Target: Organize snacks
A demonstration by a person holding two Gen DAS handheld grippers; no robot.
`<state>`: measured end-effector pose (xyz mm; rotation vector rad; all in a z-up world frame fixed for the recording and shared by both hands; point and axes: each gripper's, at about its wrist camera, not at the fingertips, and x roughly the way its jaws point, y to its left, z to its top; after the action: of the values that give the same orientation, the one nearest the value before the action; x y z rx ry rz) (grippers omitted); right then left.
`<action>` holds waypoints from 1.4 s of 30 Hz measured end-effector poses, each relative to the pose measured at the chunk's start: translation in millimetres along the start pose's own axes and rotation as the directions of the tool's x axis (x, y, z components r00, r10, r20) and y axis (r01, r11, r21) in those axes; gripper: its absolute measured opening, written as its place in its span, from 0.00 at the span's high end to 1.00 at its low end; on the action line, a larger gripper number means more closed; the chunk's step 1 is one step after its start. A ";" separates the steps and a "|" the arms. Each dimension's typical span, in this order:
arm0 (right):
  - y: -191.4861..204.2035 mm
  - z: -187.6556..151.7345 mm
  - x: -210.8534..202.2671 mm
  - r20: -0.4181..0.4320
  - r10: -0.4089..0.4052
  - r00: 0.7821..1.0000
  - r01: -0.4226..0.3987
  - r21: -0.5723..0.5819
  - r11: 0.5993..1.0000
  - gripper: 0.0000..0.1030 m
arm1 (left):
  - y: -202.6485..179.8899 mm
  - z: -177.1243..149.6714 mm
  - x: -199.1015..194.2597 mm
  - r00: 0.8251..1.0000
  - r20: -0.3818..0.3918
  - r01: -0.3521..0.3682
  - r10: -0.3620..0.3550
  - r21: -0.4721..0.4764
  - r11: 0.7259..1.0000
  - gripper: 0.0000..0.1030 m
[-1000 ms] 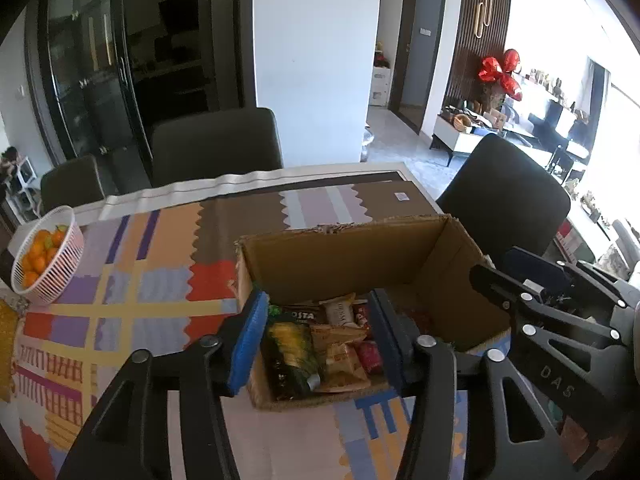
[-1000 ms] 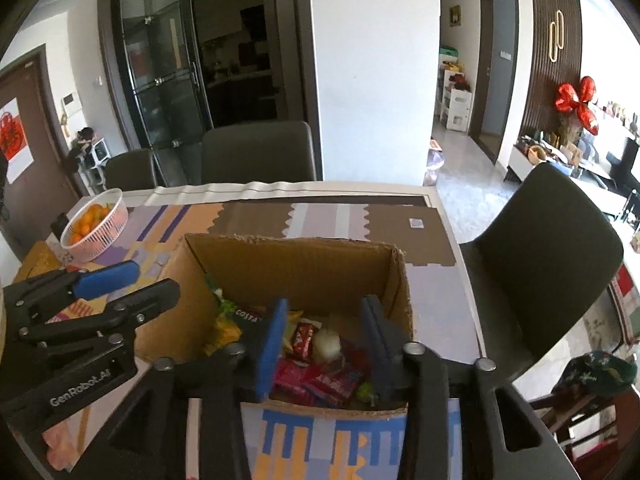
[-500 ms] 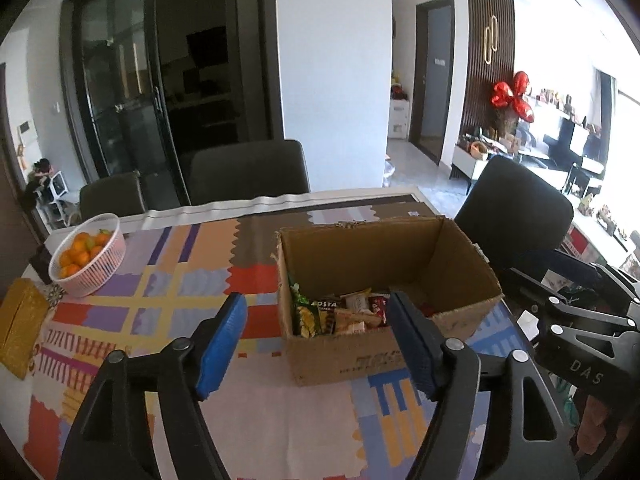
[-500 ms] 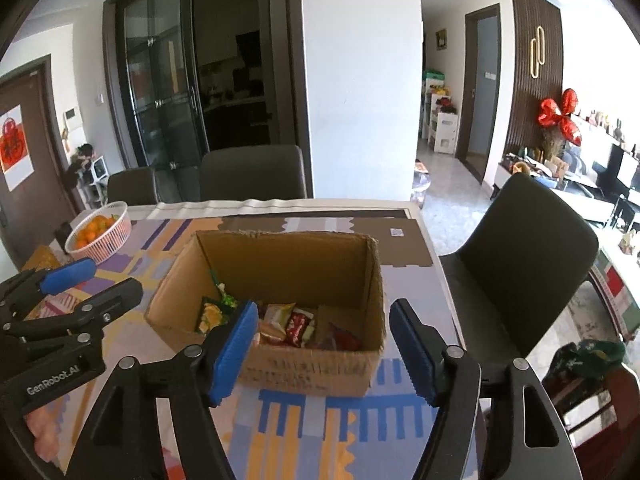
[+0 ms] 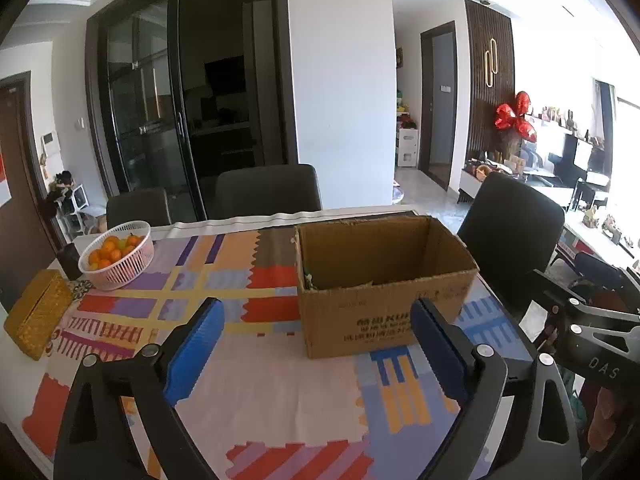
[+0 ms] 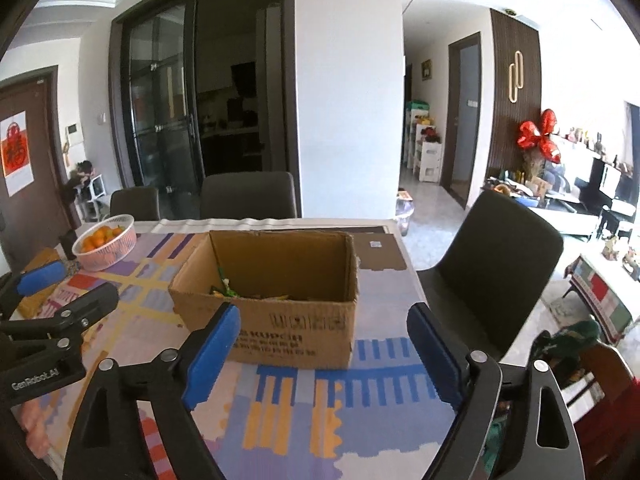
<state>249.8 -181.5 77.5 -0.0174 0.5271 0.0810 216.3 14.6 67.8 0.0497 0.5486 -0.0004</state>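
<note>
An open cardboard box point(image 5: 384, 296) stands on the patterned tablecloth point(image 5: 280, 380); it also shows in the right wrist view point(image 6: 288, 320). Only the tips of the snack packets point(image 6: 228, 290) inside show over its rim. My left gripper point(image 5: 316, 332) is open and empty, held back from the box's near left corner. My right gripper point(image 6: 324, 340) is open and empty, held back from the box's near face. Each gripper shows at the edge of the other's view: the right one point(image 5: 580, 320), the left one point(image 6: 52, 300).
A white basket of oranges point(image 5: 118, 254) and a woven yellow box point(image 5: 36, 314) sit at the table's left side. Dark chairs stand behind the table point(image 5: 266, 192) and at its right point(image 6: 500, 264). The table's right edge runs close to the box.
Both grippers have pulled up and back from inside the box to well in front of it, and their jaws have spread wider. The snacks stay in the box.
</note>
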 end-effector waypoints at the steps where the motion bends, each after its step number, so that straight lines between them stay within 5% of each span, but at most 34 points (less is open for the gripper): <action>1: -0.5 -2.9 -4.4 0.006 -0.003 1.000 0.003 0.005 1.000 0.13 | -0.3 -2.6 -2.7 1.000 0.002 -0.001 0.001 0.003 1.000 0.06; 21: 5.5 -44.7 -82.8 0.088 -0.024 0.996 0.025 -0.012 1.000 0.12 | -3.1 -44.8 -68.0 0.998 0.060 0.005 -0.005 0.011 1.000 0.00; 42: 5.2 -56.2 -106.3 0.100 -0.040 0.994 0.041 -0.010 0.999 0.12 | -8.4 -49.0 -82.8 0.997 0.079 0.009 -0.010 0.015 1.000 0.00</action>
<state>129.6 -186.1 82.4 -0.0357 0.4264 0.0451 119.9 7.5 68.8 0.0610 0.4697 -0.0152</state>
